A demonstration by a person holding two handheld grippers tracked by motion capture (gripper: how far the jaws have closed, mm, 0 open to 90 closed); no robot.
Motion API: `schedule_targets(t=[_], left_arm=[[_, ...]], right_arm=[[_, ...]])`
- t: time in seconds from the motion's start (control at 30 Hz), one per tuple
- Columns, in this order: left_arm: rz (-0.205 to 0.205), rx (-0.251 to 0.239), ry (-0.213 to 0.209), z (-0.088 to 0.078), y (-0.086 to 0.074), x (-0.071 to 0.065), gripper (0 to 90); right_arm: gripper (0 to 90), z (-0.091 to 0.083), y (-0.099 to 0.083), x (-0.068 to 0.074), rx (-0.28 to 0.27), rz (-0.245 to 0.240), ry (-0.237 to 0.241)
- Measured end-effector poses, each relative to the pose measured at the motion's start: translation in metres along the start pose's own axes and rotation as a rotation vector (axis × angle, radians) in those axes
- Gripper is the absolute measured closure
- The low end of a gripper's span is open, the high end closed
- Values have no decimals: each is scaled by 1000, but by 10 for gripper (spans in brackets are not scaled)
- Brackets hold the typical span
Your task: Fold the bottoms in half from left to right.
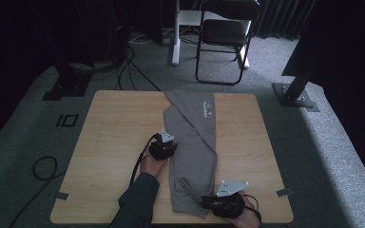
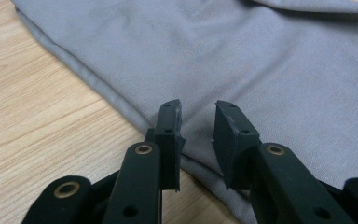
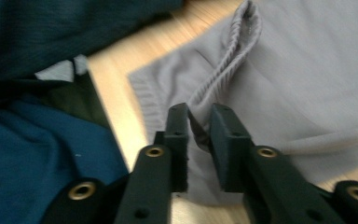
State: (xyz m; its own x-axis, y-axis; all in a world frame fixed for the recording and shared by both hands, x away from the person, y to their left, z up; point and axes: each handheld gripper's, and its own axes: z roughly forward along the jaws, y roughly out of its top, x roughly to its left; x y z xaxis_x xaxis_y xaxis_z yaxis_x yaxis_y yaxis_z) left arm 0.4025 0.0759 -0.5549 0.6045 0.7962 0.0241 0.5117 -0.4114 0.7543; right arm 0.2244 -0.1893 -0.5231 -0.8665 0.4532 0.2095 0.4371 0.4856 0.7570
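Grey knit garment [image 1: 192,156], folded into a long strip down the middle of the pale wooden table [image 1: 109,156], is steadied at its left edge by the left gripper [image 2: 198,122], jaws spread, while the right gripper [image 3: 199,122], jaws narrowly parted around the ribbed hem, stands ready to fold.

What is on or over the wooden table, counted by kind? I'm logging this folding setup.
Grey garment: 1
Black hand-held grippers: 2, the left gripper at the garment's edge and the right gripper at its ribbed hem
Wooden table: 1, bearing them
Total on or over the table: 3
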Motion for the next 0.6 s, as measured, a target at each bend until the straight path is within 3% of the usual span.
schedule_targets(t=[0.1, 0.2, 0.3, 0.4, 0.47, 0.53, 0.6], left_arm=[[1, 1, 1, 0, 0, 0, 723], [2, 1, 1, 0, 0, 0, 723], [1, 0, 0, 0, 0, 0, 723], [4, 1, 0, 0, 0, 0, 723], [3, 2, -1, 0, 0, 0, 723], [2, 0, -2, 0, 0, 0, 722], [3, 2, -2, 0, 0, 0, 722]], right_arm=[[676, -3, 6, -7, -38, 15, 4], [729, 2, 15, -19, -44, 31, -56], [782, 16, 27, -26, -16, 31, -142], [795, 39, 34, -34, 18, 36, -166], [793, 55, 36, -35, 48, 19, -150], [780, 68, 36, -30, 75, -14, -102], [762, 71, 35, -23, 91, -45, -64]])
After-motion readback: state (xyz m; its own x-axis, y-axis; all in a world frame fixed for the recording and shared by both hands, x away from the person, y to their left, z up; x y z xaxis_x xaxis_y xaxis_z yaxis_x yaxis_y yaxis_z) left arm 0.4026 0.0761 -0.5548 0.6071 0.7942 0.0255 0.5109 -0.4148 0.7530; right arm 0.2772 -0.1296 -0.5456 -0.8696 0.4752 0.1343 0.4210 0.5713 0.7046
